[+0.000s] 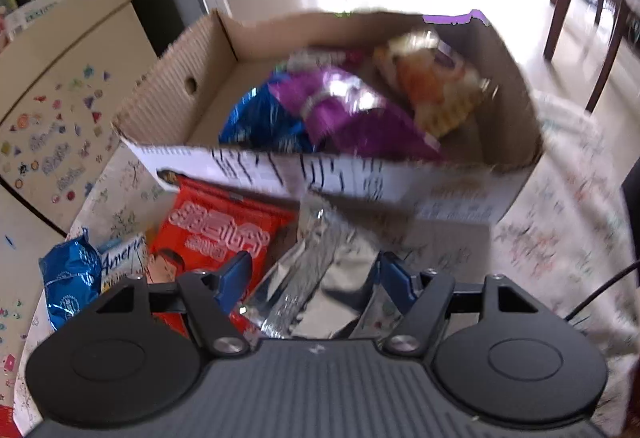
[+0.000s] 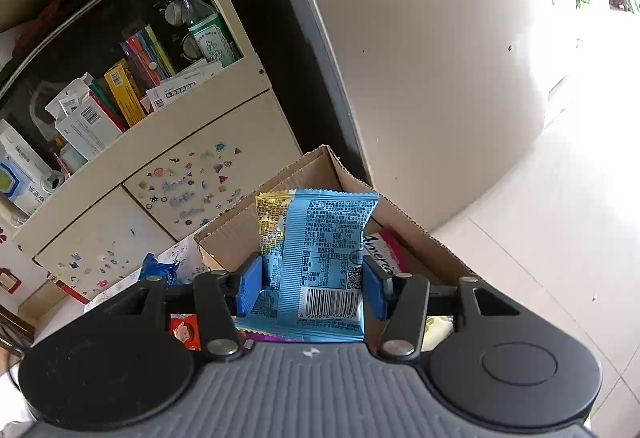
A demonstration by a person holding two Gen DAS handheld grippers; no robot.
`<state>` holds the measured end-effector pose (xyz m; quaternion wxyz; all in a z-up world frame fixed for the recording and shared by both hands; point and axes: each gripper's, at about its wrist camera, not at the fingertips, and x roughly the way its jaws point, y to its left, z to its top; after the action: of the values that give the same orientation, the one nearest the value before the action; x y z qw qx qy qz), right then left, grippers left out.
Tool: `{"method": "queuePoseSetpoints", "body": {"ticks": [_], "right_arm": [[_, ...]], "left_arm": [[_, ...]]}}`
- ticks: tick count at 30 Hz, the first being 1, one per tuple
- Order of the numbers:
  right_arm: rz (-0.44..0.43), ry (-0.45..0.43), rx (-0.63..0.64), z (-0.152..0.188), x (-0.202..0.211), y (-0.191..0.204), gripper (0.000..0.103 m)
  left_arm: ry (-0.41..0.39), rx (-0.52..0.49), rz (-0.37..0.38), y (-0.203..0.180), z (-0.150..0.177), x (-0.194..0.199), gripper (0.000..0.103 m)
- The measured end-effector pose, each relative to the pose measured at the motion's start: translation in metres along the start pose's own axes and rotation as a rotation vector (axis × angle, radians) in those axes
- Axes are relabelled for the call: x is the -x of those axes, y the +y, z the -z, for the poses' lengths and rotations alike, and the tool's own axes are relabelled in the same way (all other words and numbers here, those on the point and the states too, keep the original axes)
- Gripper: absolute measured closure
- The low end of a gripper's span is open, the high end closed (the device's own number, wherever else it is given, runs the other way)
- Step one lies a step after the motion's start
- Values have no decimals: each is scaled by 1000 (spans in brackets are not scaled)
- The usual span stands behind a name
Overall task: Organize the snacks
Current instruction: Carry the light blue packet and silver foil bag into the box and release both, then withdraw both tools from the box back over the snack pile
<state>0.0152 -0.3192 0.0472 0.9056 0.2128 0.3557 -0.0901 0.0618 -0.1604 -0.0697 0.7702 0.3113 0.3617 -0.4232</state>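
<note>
A cardboard box [image 1: 180, 94] on the table holds purple [image 1: 344, 114], blue [image 1: 260, 122] and orange [image 1: 432, 86] snack bags. My left gripper [image 1: 312, 278] is shut on a silver foil snack packet [image 1: 304, 274], held just in front of the box's near wall. A red packet [image 1: 216, 226], a white packet [image 1: 120, 258] and a blue bag [image 1: 68, 278] lie on the table to its left. My right gripper [image 2: 312, 278] is shut on a light blue snack packet [image 2: 320, 258], held upright over the box [image 2: 420, 234].
The table has a floral cloth [image 1: 540, 238]. A cream cabinet with stickers [image 2: 188, 182] and cluttered shelves [image 2: 100, 98] stands to the left, beside a fridge [image 2: 420, 78]. A dark wooden table leg [image 1: 560, 22] stands on the pale floor at the far right.
</note>
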Motion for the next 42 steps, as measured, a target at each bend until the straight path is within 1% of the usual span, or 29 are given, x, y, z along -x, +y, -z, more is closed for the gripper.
{"method": "queuePoseSetpoints", "body": {"ticks": [1,2,3,4,5,8,13,15,20,23,26,28,30,32,33,34,35,36,37,38,40,42], "right_arm": [[-4,3,-3,0,-1,0,45],[-7,6,-4,0,-1,1,45],[-7,7,-2,0,-1,1,45],[-4,8,1,1,-1,2,45],[-1,6,3,1,-1,2,45],[5,3,1,0,1,0,45],[4,1,-6,1,2,-1,45],[3,-2,-7,1,3,-1,45],[9,-4,-21,1,4,-4,45],[11,-4,-34,0,3,-5,44],[20,-11,-52,-2,3,-6,45],[30,-18,-63,-2,3,-7,45],[52,-21,-85,-3,2,-10,44],[71,-27,-117,-4,0,-14,43],[72,-33,-126,-5,0,-15,42],[69,-40,-132,-6,1,-15,39],[66,-44,-136,-6,2,-16,36],[63,-48,-136,-7,2,-16,33],[57,-48,-136,-7,1,-15,33],[46,-44,-135,-7,1,-15,33],[23,-38,-129,-6,0,-13,33],[-5,-34,-109,-6,-1,-9,33]], "left_arm": [[4,1,2,-1,1,-5,30],[-2,11,14,-1,2,-8,31],[-4,23,23,-1,3,-10,36],[-2,38,33,0,3,-13,44],[1,50,39,0,3,-14,46],[3,73,44,1,5,-13,47],[-2,182,51,16,8,-6,50],[-25,233,53,25,6,2,50],[-107,410,48,56,-2,23,53],[-168,449,44,66,-13,34,53],[-223,506,56,72,-29,36,53],[-253,561,48,76,-37,36,53],[-267,625,33,79,-53,26,52],[-258,649,-3,76,-70,17,51],[-251,646,-25,74,-78,15,48],[-247,637,-39,72,-84,14,41],[-249,628,-45,71,-88,15,36],[-256,625,-51,71,-89,18,28],[-264,623,-62,72,-89,22,21],[-270,624,-71,74,-88,26,19],[-275,634,-85,80,-81,34,18],[-263,664,-99,88,-72,43,16]]}}
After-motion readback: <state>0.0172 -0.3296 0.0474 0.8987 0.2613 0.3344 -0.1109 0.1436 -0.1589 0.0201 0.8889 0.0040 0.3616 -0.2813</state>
